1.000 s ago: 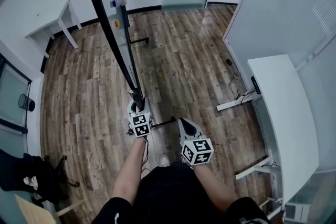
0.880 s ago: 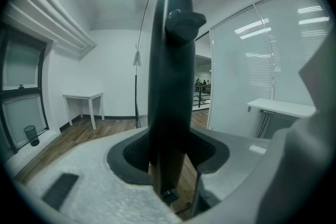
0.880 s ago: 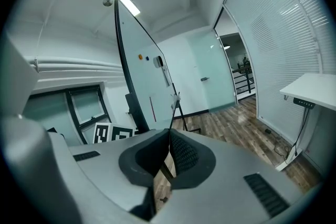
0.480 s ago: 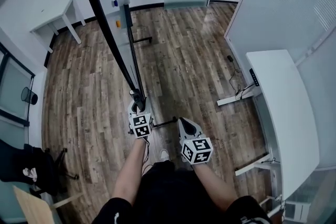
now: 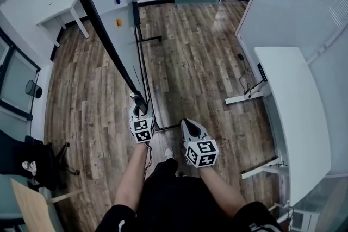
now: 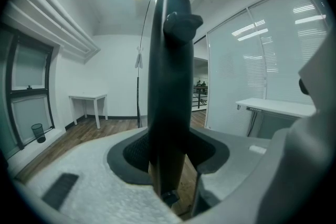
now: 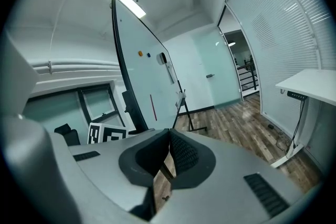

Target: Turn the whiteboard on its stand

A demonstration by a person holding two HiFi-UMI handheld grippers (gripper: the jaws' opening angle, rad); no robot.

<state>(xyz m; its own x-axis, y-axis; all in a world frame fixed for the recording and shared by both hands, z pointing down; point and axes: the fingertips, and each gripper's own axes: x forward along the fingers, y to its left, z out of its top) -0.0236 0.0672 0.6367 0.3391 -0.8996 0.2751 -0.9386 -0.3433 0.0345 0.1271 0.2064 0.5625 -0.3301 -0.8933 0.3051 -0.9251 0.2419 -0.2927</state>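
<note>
The whiteboard [image 5: 111, 5] stands on its wheeled stand, almost edge-on in the head view, with its black frame [image 5: 98, 24] running from the top left down to my left gripper [image 5: 140, 110]. That gripper is shut on the frame's near edge; in the left gripper view the dark frame [image 6: 168, 86] fills the gap between the pads. My right gripper [image 5: 188, 125] hangs to the right of the board, apart from it, shut with nothing in it. The right gripper view shows the whiteboard [image 7: 144, 78] ahead on the left, beyond the touching jaws of the right gripper [image 7: 169, 136].
A long white desk [image 5: 293, 111] runs along the right wall. A small white table [image 5: 60, 22] and a bin [image 5: 32, 88] are at the left, a dark chair [image 5: 27, 165] at the lower left. The stand's foot [image 5: 151, 39] lies on the wood floor.
The board has swung: its white face shows more to the right of the black frame. Both grippers have shifted slightly left with it. The left grip is unchanged.
</note>
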